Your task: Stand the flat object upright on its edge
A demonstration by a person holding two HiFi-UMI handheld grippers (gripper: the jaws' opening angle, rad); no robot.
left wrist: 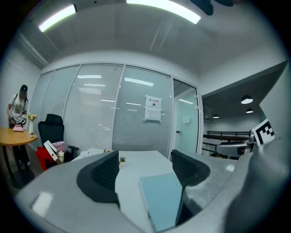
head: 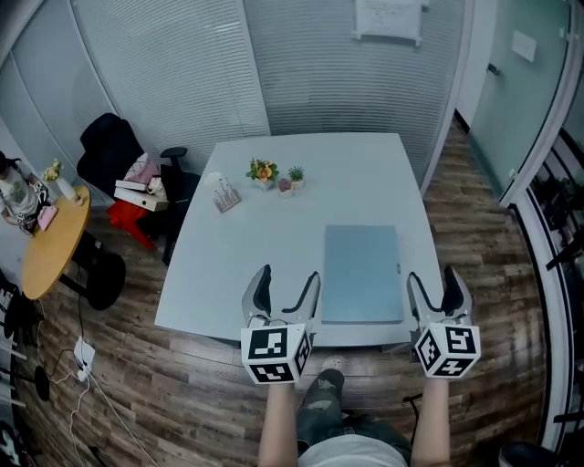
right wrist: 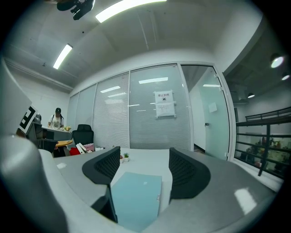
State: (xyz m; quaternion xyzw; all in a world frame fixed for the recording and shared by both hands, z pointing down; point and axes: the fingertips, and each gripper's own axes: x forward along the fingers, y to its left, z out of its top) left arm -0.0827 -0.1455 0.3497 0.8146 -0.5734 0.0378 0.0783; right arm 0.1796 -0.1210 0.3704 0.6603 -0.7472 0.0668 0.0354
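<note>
**Holding two open grippers either side of one flat folder**

Counting one light-blue folder (head: 361, 272), lying flat on the white counter (head: 228, 264), close to the near edge and right of the middle. Counting two grippers, both hovering at that near edge. Holding the left gripper (head: 287, 279) just beside the folder's left edge, with jaws spread wide and gripping nothing. Holding the right gripper (head: 432, 278) just off the folder's right edge, with jaws likewise parted and empty.

Looking along the left gripper (left wrist: 145, 170) and seeing the folder (left wrist: 161, 200) lying flat below, toward the right jaw. Looking along the right gripper (right wrist: 145, 168) and seeing the folder (right wrist: 136, 200) lying low between the jaws, nearer the left one, touching neither.

Counting three small potted plants (head: 263, 171) clustered at the counter's far end, well apart from the folder, and one small pale item (head: 225, 194) just beside them, too small to name.

Standing on a wood-plank floor (head: 137, 383), facing glass walls lined with blinds (head: 182, 73) and one posted sheet (head: 388, 18). Counting one round wooden table (head: 55, 246) and one black office chair (head: 109, 146) off to the left. Spotting one person (left wrist: 18, 107) near that round table in the left gripper view
</note>
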